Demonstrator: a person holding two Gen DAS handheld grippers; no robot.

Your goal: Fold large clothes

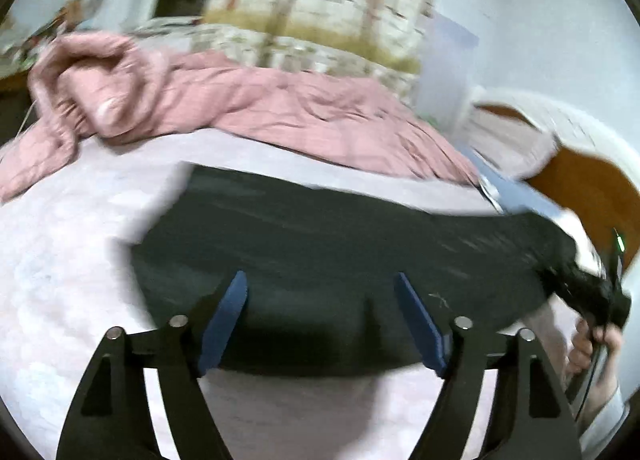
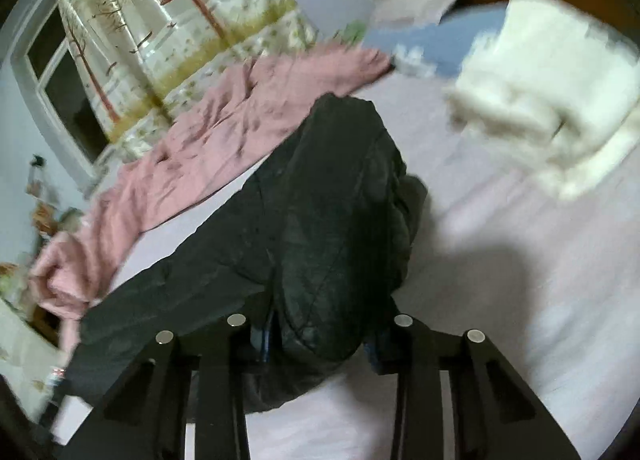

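Left tool (image 1: 320, 324) stands wide apart with nothing between its blue pads, poised over the near edge of the dark garment (image 1: 320, 244). Right tool (image 2: 320, 336) is clamped on a bunched end of that same garment, cloth swelling up between its fingers. The garment lies stretched in a long band across the bed (image 1: 60, 280), beside a rumpled pink blanket (image 1: 240, 99). It looks narrowed already; the crosswise folds, I'd judge, are yet to come.

A bed with a pale lilac sheet (image 1: 60, 280) stood before a tree-print curtain (image 2: 168, 19), a dark window (image 2: 64, 71) and pale walls (image 1: 520, 19).
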